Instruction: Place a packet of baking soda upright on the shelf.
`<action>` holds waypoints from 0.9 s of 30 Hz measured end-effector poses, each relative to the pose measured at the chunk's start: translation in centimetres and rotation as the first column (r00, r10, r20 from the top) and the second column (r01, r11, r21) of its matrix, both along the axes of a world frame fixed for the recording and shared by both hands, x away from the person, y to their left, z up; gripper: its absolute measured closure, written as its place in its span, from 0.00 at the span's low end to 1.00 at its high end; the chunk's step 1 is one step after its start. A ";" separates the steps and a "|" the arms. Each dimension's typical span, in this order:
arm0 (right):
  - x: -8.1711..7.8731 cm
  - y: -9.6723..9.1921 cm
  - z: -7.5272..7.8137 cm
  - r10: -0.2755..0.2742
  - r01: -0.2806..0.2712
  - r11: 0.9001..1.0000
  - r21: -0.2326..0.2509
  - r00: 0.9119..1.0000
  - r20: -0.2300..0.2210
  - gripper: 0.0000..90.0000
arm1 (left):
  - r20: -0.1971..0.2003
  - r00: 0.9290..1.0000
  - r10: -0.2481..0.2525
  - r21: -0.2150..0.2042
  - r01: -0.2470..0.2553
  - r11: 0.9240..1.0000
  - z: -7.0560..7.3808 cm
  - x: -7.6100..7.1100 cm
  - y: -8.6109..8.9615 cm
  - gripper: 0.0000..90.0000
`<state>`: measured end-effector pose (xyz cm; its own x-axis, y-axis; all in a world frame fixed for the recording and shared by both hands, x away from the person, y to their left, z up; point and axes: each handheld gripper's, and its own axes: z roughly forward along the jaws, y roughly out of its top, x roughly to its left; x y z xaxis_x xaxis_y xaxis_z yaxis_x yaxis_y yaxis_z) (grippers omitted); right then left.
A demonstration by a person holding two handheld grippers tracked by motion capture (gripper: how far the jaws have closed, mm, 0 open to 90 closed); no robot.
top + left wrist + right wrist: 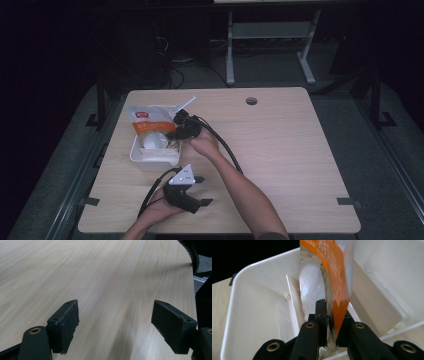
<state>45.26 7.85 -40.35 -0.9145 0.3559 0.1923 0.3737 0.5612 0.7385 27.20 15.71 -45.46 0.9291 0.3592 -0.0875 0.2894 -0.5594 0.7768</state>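
Your left gripper (pixel 115 327) idles near you, jaws wide over bare table (pixel 100 270). Farther out, your right gripper (pixel 332 326) is pinched on the orange-and-clear bag's (pixel 332 277) edge, just above the white bin (pixel 249 302). Keep the pinch firm; lift straight, clear of the bin's divider.

high view: fixed overhead, faces forward and down, far enough to take in the whole table (pixel 280 150) | left gripper view: low and close, looks along bare tabletop (pixel 105 277) toward its far edge | right gripper view: very close, looks into white bin (pixel 254 305) | shared with high view: bin (pixel 150 156), tabletop
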 end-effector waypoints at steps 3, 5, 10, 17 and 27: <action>0.1 0.0 -0.4 0.002 -0.002 1.000 -0.010 1.000 -0.013 0.99 | 0.001 1.000 0.000 0.000 0.000 1.000 0.0 0.0 0.0 0.24; 0.1 0.0 -0.4 0.000 0.000 1.000 -0.008 1.000 -0.020 0.99 | 0.000 1.000 0.000 0.000 0.000 1.000 0.0 0.0 0.0 0.24; 0.2 -0.1 -0.7 -0.003 0.003 1.000 -0.016 1.000 -0.024 0.99 | -0.001 1.000 -0.002 0.001 0.002 1.000 0.0 0.0 -0.1 0.24; 0.3 -0.4 -1.3 -0.010 0.010 1.000 -0.008 0.999 -0.039 0.99 | -0.001 1.000 -0.005 0.005 0.005 1.000 -0.1 -0.1 -0.2 0.24; 0.2 -0.6 -1.0 -0.004 0.006 1.000 0.025 0.998 -0.057 0.92 | -0.002 1.000 -0.004 0.003 0.004 1.000 0.0 0.0 -0.1 0.24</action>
<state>45.50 7.27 -41.34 -0.9001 0.3548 0.2530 0.4183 0.5404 0.7301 27.17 15.60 -45.50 0.9305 0.3555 -0.0881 0.2885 -0.5631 0.7744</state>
